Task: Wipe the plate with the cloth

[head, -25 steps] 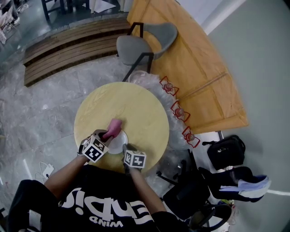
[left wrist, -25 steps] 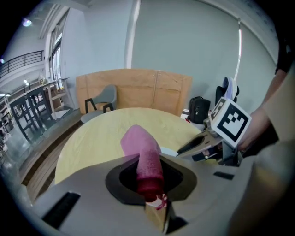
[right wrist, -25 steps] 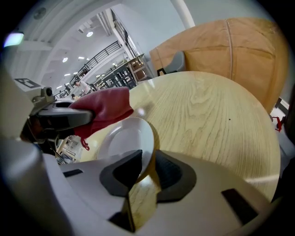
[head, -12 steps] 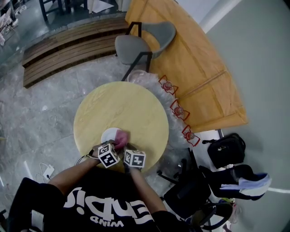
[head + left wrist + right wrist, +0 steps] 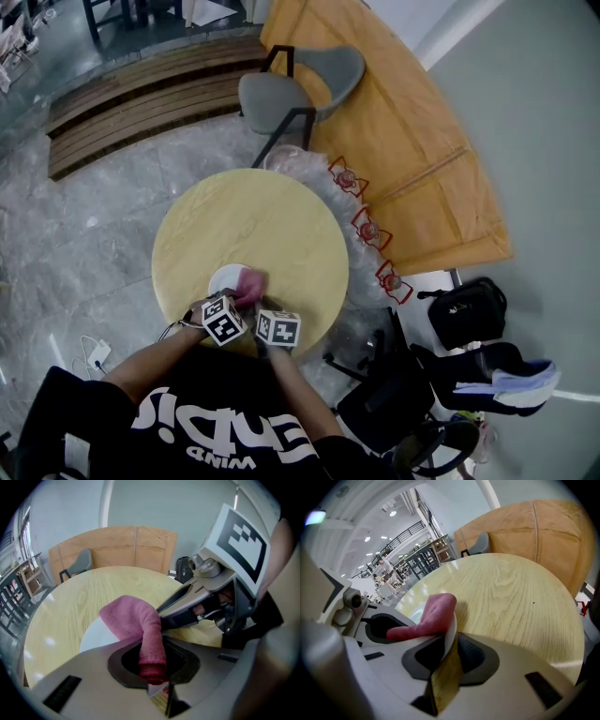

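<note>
Evidently mid-wipe: the left gripper, clamped on the pink cloth, presses it on the white plate, whose rim the right gripper pinches; wiping looks unfinished.

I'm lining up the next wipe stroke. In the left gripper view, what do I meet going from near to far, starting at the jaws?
From the jaws outward: cloth pinched in the jaws → plate → table → grey chair → tan board.

Left tongs, right tongs, both clamped
</note>
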{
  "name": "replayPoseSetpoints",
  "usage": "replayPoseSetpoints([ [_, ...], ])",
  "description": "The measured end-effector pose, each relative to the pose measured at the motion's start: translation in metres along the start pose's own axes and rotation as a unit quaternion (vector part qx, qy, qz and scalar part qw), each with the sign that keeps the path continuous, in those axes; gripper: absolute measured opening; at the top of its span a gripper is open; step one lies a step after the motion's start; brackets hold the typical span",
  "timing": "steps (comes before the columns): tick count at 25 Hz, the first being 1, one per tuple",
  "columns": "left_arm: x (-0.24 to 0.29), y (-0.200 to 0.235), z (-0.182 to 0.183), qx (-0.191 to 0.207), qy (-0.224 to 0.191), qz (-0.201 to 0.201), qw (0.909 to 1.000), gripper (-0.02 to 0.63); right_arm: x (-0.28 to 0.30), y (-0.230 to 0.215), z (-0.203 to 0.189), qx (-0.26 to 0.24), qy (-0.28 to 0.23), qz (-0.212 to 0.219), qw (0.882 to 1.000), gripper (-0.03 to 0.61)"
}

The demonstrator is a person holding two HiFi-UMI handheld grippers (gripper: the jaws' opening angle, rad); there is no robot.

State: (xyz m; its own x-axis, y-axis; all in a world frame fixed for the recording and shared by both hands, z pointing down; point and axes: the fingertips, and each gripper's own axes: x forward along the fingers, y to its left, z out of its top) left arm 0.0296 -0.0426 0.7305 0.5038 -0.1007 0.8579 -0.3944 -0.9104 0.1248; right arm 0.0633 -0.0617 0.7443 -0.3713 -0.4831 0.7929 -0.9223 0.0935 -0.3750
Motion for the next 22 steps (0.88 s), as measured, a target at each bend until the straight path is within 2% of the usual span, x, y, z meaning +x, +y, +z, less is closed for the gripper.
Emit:
replayPoseSetpoints([
  [9, -0.007, 0.012, -0.007, -0.010, 0.007, 0.019, 0.9997, 0.052, -0.001, 0.000, 0.000, -0.002, 0.002, 0.002, 1.000, 0.103],
  [22, -0.020, 0.035, -0.022, -0.054, 0.006, 0.046, 0.9975, 0.052, 0.000, -0.002, -0.001, -0.002, 0.003, 0.003, 1.000, 0.103],
])
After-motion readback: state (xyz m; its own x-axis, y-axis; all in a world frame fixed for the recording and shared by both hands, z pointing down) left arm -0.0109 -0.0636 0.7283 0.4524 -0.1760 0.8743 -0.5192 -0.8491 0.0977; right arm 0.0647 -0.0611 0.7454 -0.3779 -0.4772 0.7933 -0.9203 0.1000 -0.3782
